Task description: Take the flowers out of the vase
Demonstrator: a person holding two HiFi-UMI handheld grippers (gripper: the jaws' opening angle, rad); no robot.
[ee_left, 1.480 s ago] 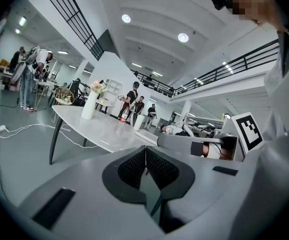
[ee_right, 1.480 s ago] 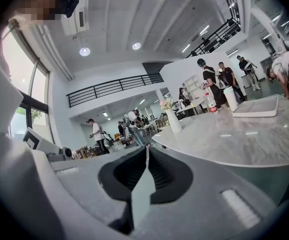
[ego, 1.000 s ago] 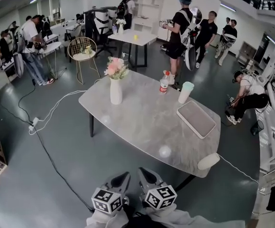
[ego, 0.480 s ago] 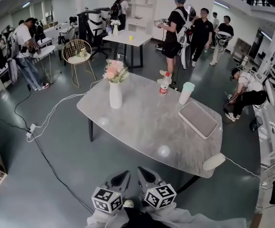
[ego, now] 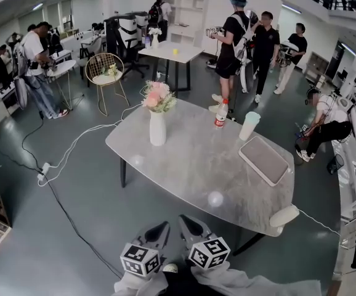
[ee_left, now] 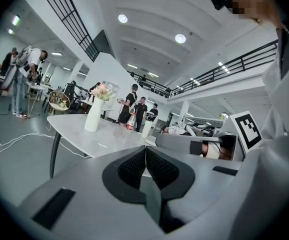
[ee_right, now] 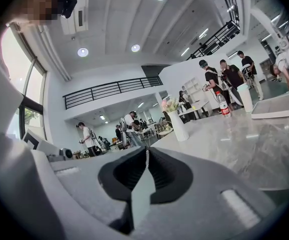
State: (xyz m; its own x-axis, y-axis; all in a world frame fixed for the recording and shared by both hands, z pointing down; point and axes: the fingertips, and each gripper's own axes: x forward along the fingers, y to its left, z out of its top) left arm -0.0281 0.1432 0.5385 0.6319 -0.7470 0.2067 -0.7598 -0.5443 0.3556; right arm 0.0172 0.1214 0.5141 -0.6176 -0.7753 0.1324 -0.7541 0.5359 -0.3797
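I run two tongs, and both show at the bottom of the head view, side by side, short of the table's near edge and well apart from the vase. The left tongs (ego: 161, 227) are clenched, pads met, with nothing between them. The right tongs (ego: 185, 221) are clenched the same way and are also empty. One grey marble-patterned table (ego: 190, 171) carries four standing items. There is one white vase (ego: 157, 128), upright near the far left corner. One bottle (ego: 220, 114) with a red label and one pale cup (ego: 249, 126) stand near the far right edge. One flat rectangular tray (ego: 263, 160) lies toward the right side. One bunch of flowers (ego: 158, 96), pink and white, stands in the mouth of the vase. One white rounded object (ego: 284, 216) shows at the table's near right corner; I cannot tell whether it rests on the table. One wire chair (ego: 107, 73) stands on the floor beyond the table.
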